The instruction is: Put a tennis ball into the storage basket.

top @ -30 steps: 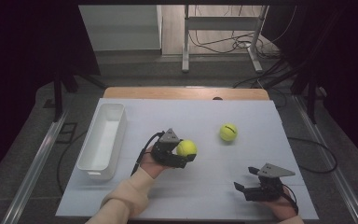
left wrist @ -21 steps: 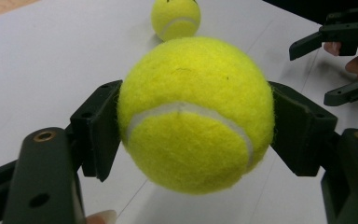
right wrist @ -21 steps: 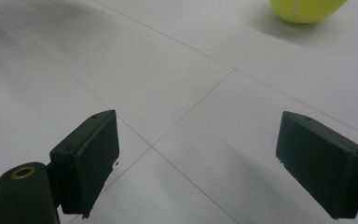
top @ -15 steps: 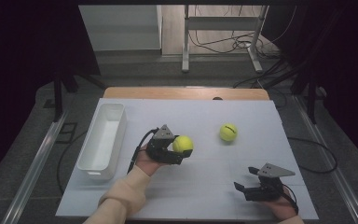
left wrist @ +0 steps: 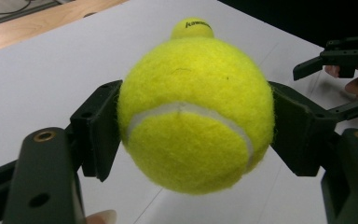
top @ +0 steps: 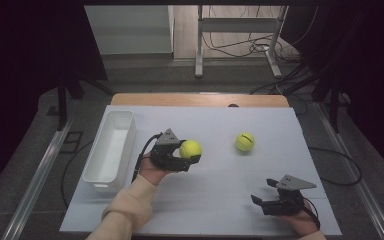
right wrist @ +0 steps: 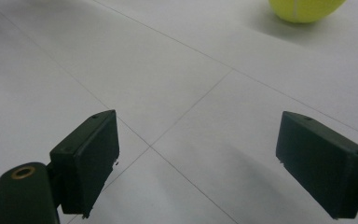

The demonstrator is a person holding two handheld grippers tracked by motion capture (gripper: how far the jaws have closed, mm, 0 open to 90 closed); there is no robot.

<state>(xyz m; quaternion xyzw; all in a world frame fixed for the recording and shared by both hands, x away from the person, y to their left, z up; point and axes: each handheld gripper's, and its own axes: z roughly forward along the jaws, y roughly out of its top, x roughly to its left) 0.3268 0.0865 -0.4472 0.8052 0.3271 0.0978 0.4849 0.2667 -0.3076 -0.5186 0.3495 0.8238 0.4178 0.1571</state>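
Here, white bin (top: 111, 150) empty, left tool (top: 190, 159) gripping tennis ball (top: 190, 149)

White table (top: 220, 200): bin (top: 111, 150), tennis ball (top: 245, 141)

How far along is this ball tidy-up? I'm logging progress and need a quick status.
Nothing looks put away yet: the white bin at the left appears empty. In hand: the left tongs are clamped on one tennis ball, held above the table beside the bin. Left: that ball likely still has to go into the bin, and the second ball lies on the table untouched. The right tongs are open, holding nothing.
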